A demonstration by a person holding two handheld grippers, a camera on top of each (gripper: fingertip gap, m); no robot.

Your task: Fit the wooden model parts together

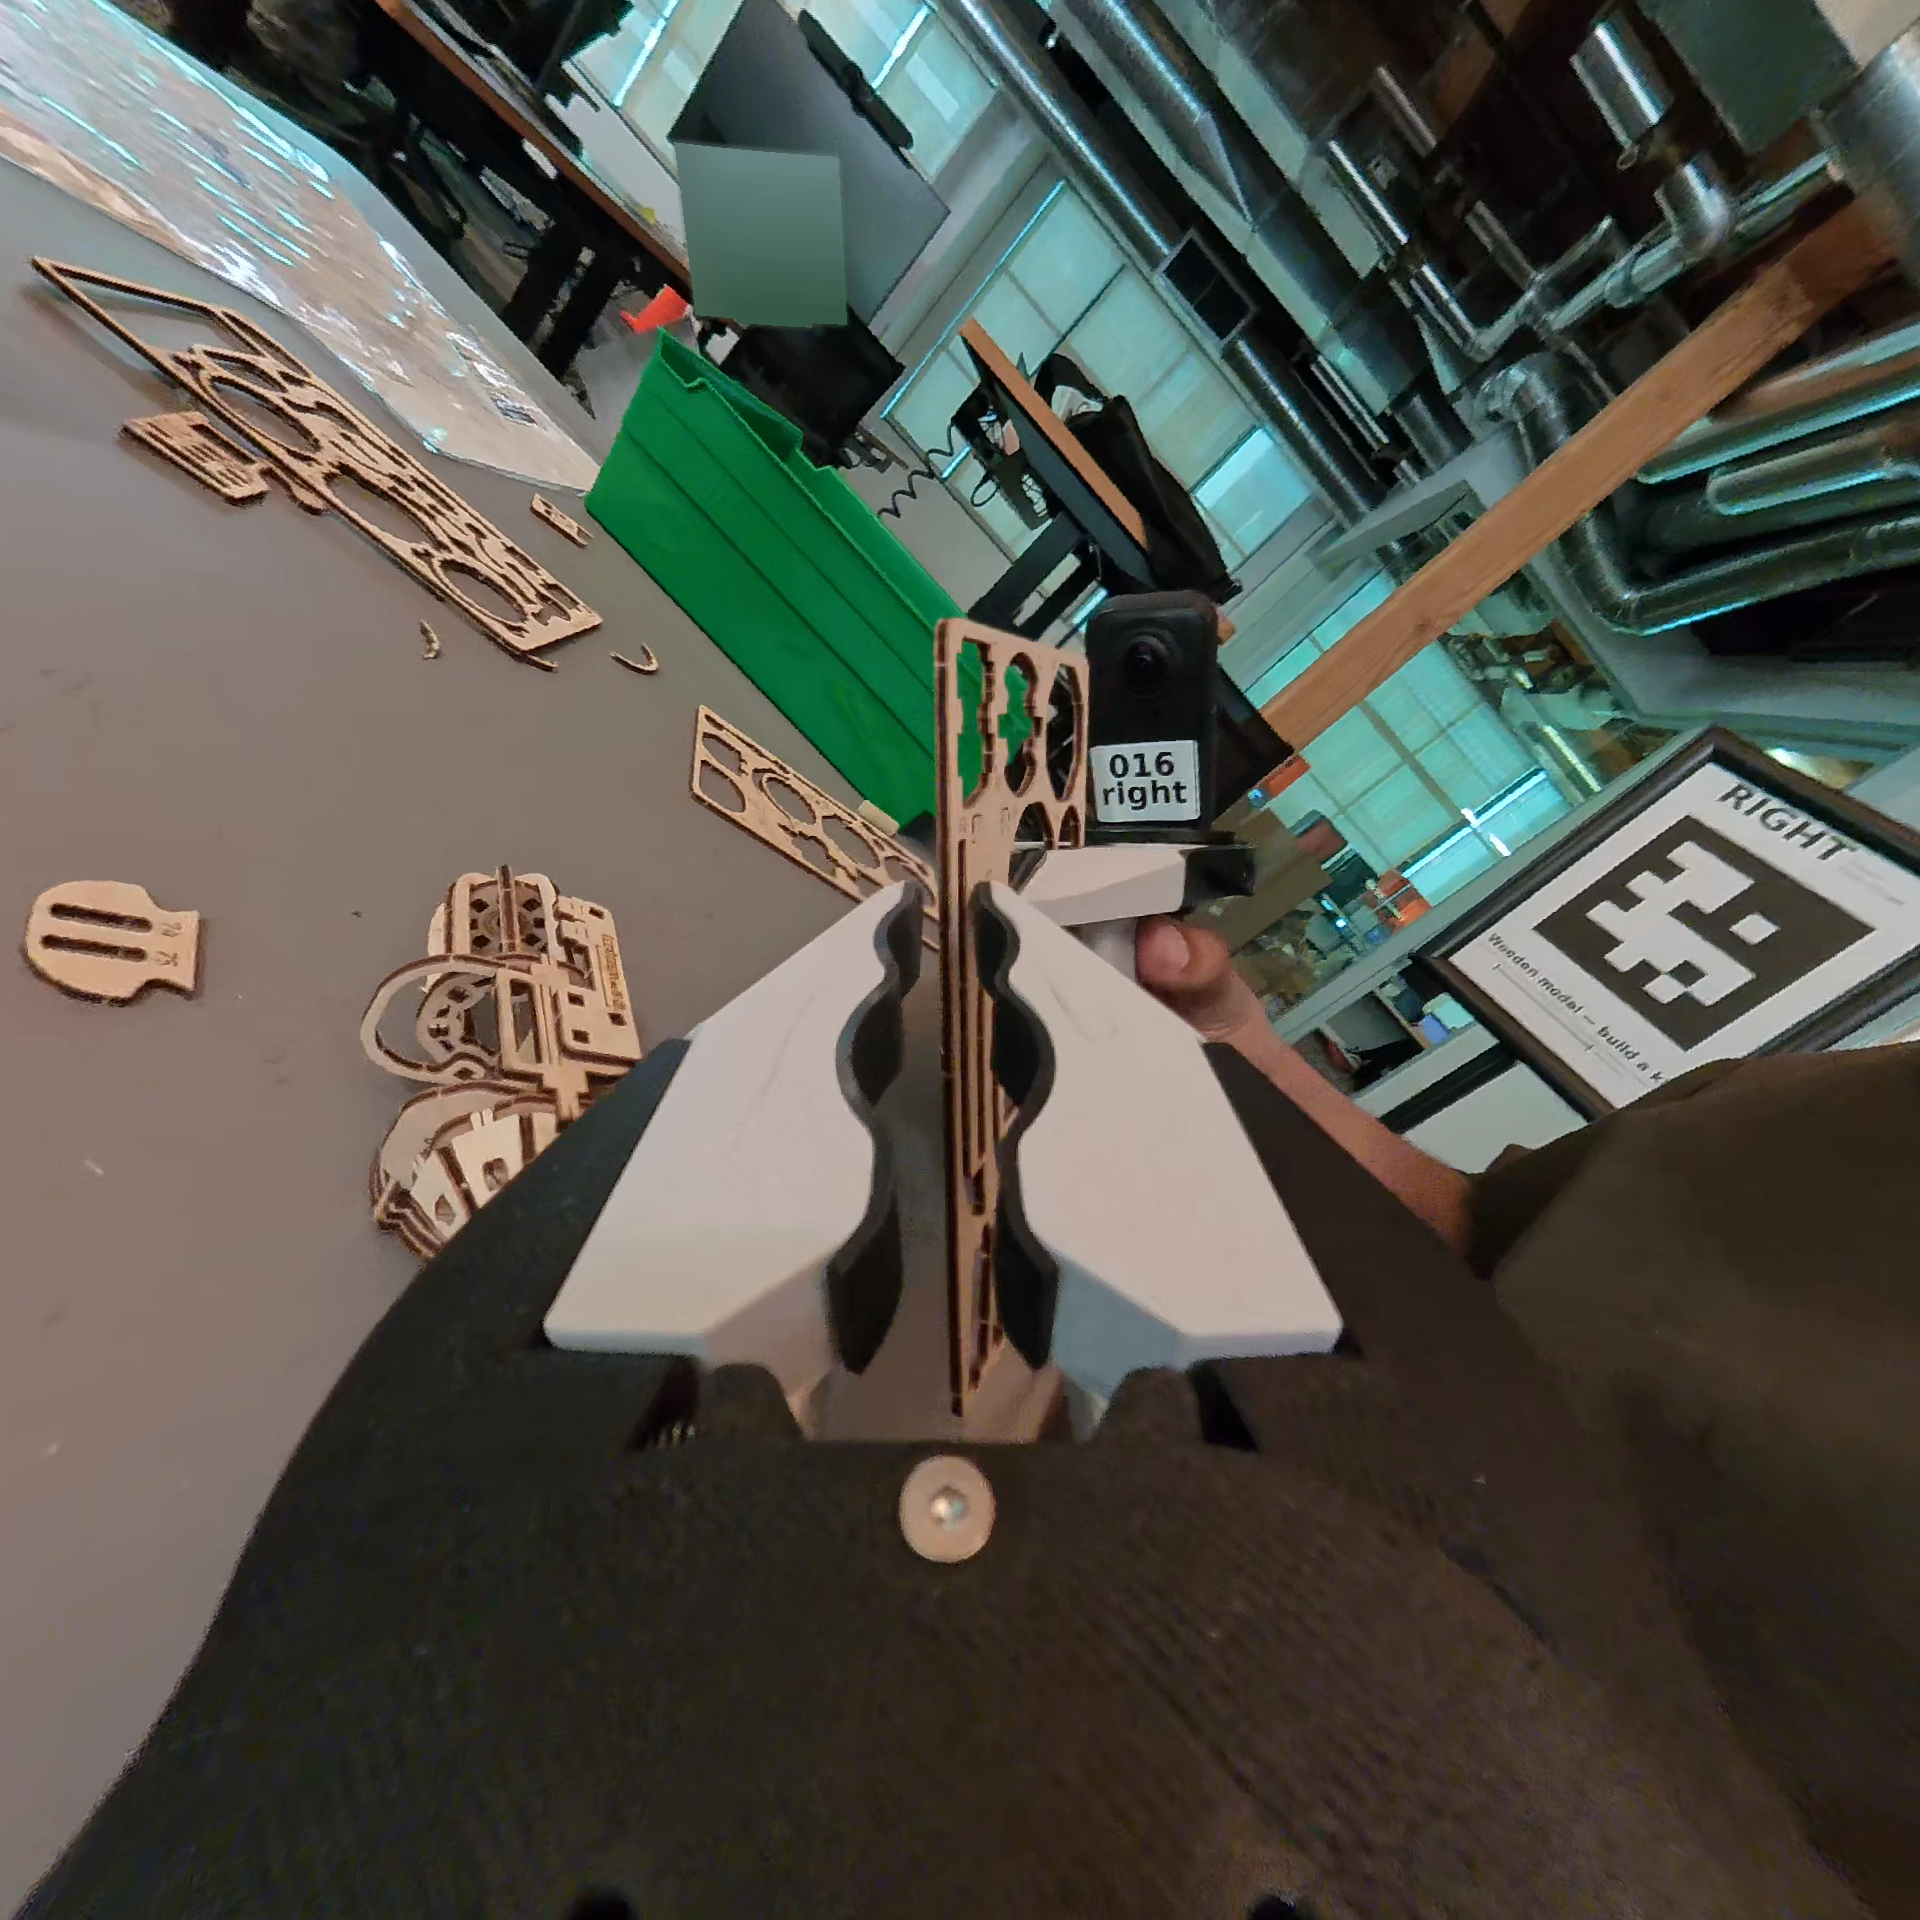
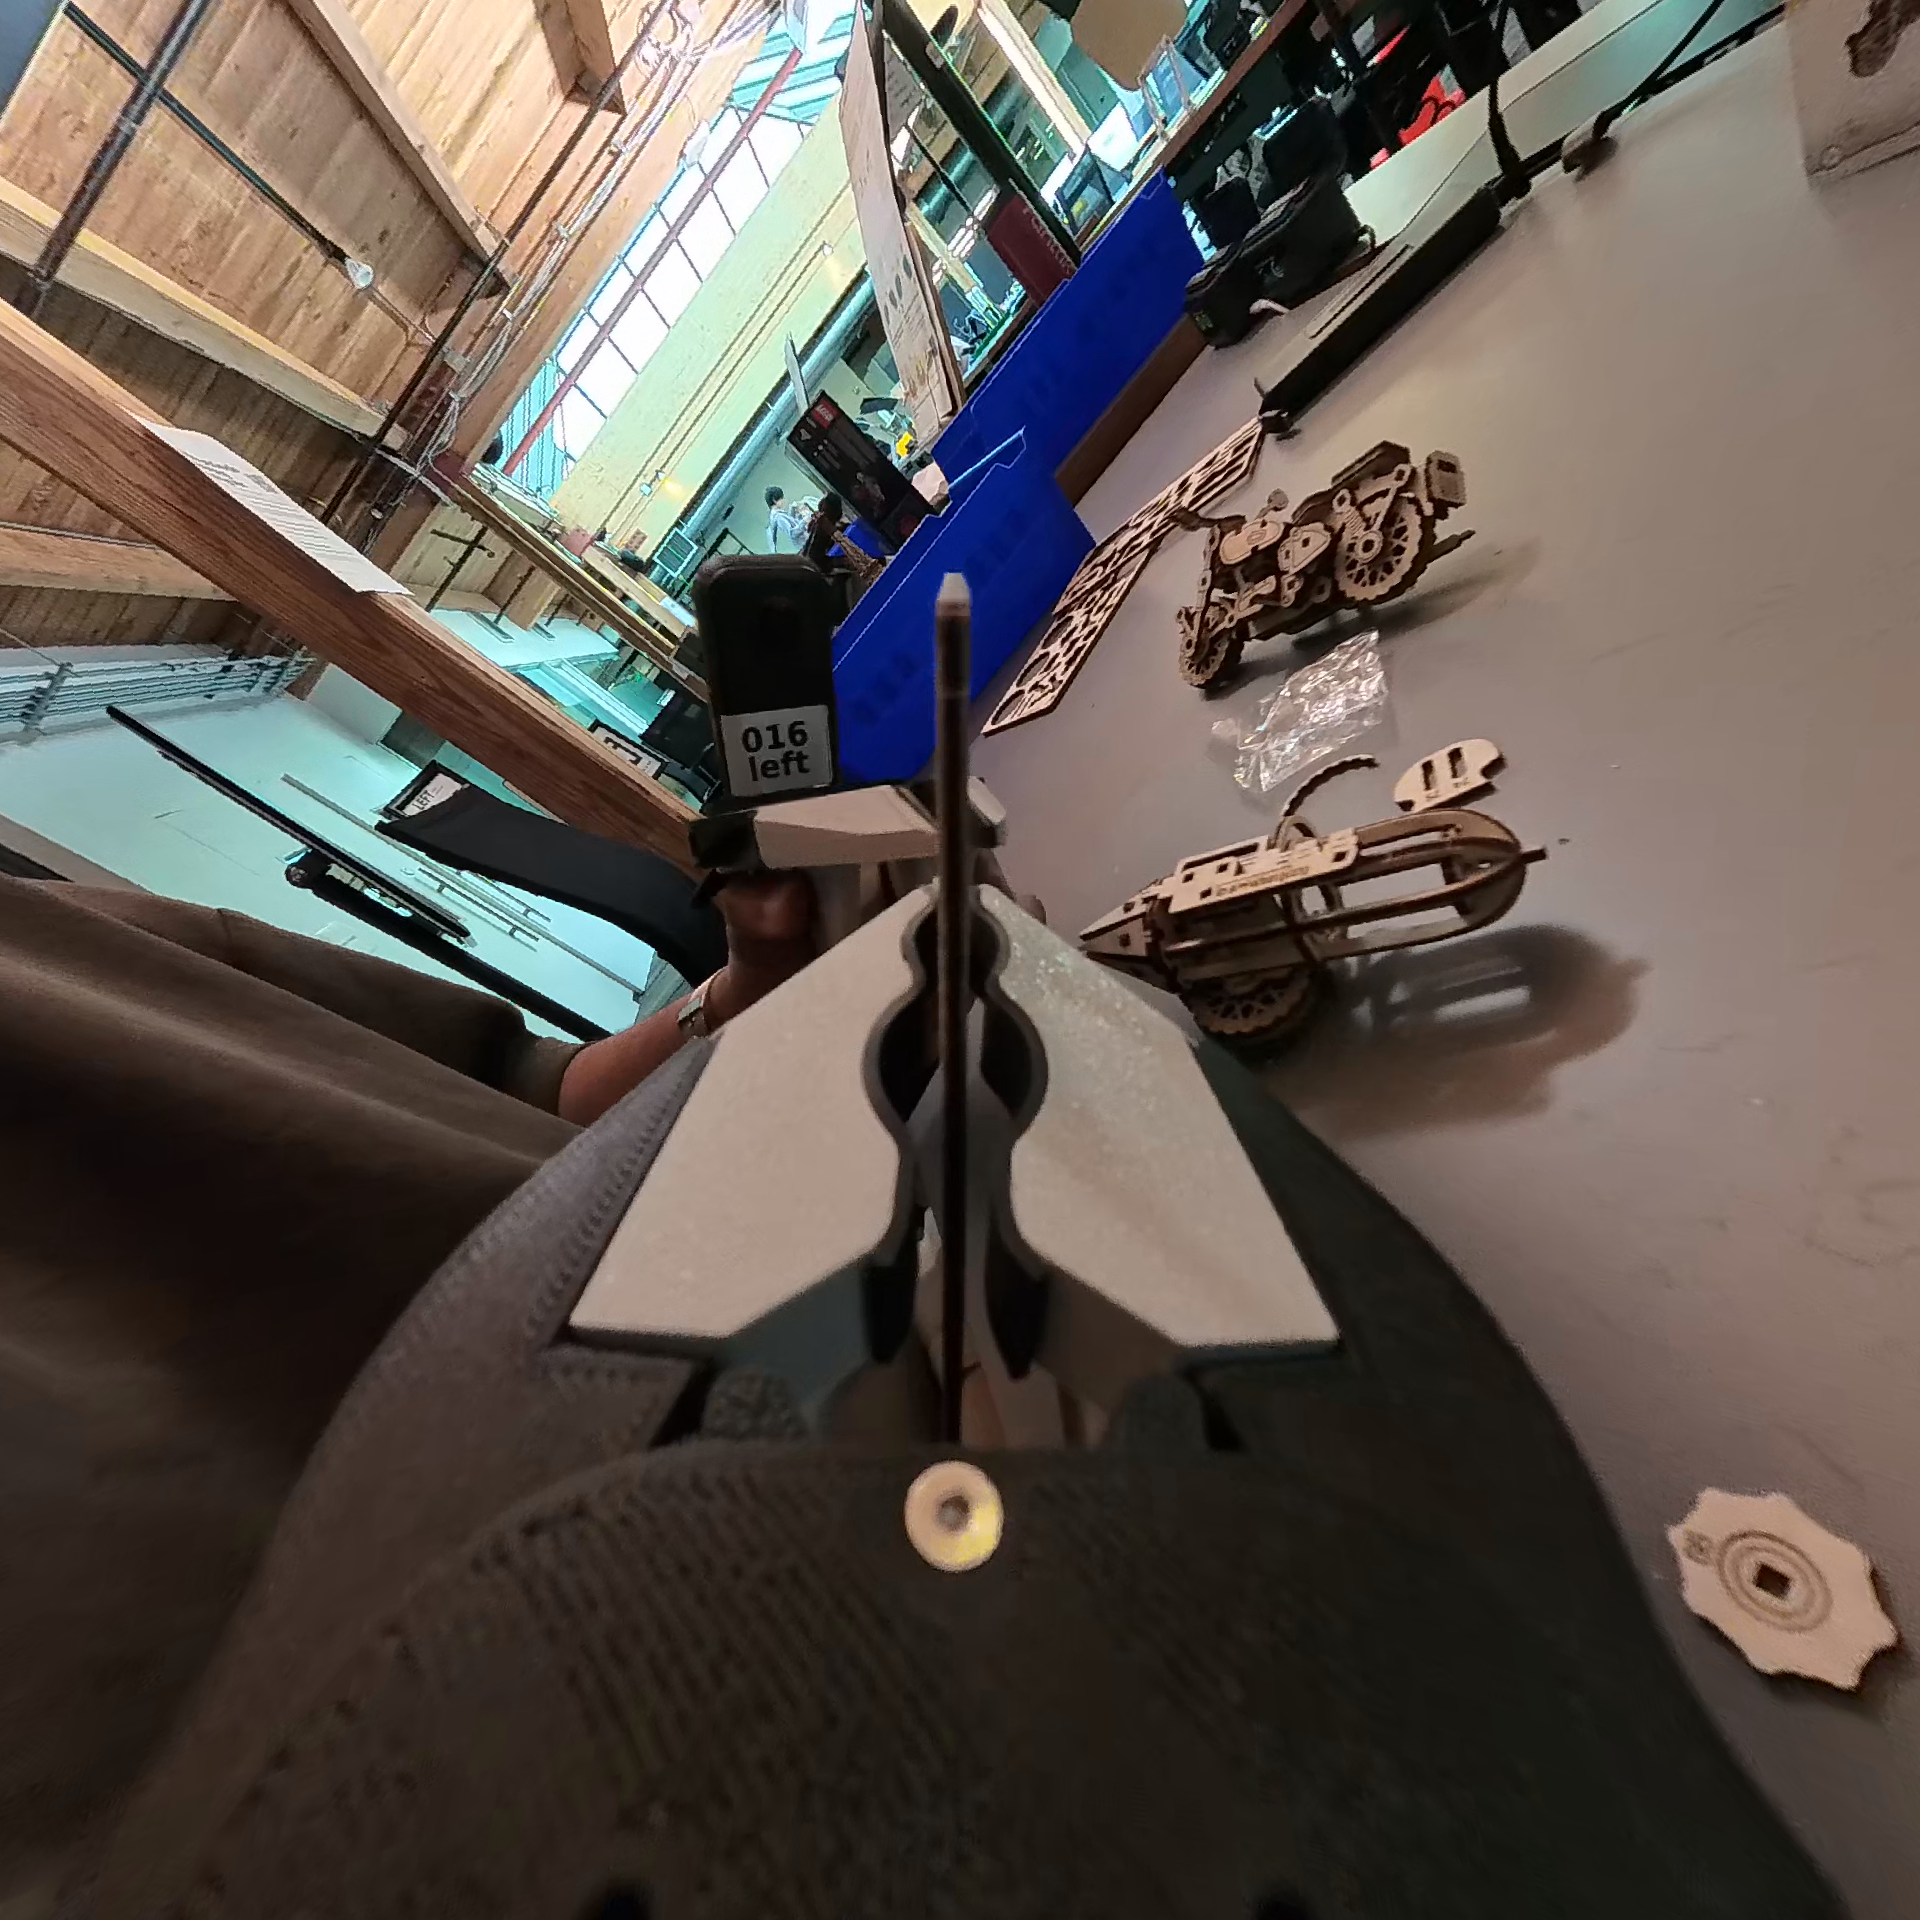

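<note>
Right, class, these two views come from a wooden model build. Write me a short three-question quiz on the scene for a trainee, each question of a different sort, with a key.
1. True or false: the wooden sheet lies flat on the table, with no jaws touching it.
2. In the left wrist view, what colour is the bin behind the sheet? A red, B green, C yellow.
3. Fill in: the finished wooden model standing far off on the table in the right wrist view is a ____.

Key
1. False: the left gripper and the right gripper both have their jaws shut on it, off the table.
2. B.
3. Motorcycle.
</note>
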